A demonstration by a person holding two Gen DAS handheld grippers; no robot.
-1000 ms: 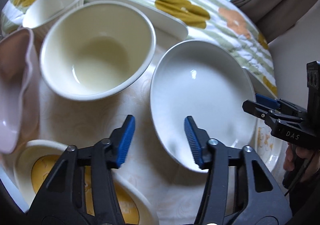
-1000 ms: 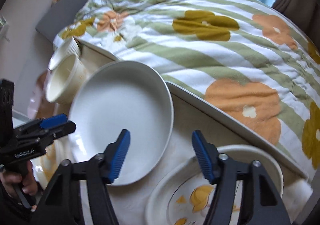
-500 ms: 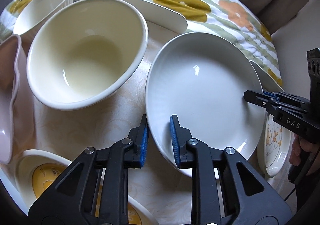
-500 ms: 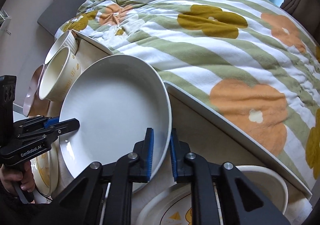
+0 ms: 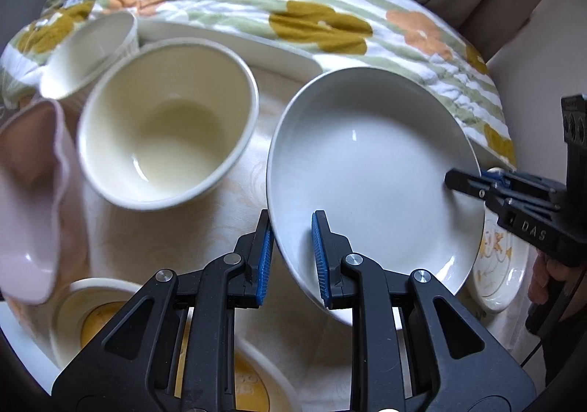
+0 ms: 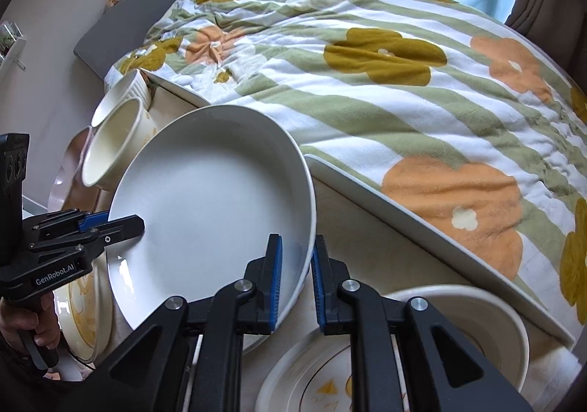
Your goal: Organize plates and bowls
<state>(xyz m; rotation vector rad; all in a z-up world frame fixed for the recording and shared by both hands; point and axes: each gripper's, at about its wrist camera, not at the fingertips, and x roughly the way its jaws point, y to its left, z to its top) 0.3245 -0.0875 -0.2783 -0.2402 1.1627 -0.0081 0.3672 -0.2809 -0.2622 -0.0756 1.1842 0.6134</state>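
A wide, shallow white bowl (image 5: 370,170) sits just above the cream tray, held by both grippers. My left gripper (image 5: 291,258) is shut on its near rim, one blue pad inside and one outside. In the right wrist view the same white bowl (image 6: 205,214) fills the centre, and my right gripper (image 6: 297,280) is shut on its rim. Each gripper shows in the other's view, clamped on the opposite edge: the right gripper (image 5: 477,184) and the left gripper (image 6: 110,225). The bowl is empty.
A deep cream bowl (image 5: 165,122), a ribbed ramekin (image 5: 91,45) and a pink bowl (image 5: 29,192) crowd the left. Yellow-patterned dishes (image 5: 88,309) lie near me; a printed plate (image 5: 502,265) sits under the bowl's right edge. Beyond the tray rim (image 5: 234,41) lies a floral blanket (image 6: 385,81).
Both grippers went from wide open to shut on opposite sides of the white bowl's rim. Since then the left gripper has risen a little with the bowl.
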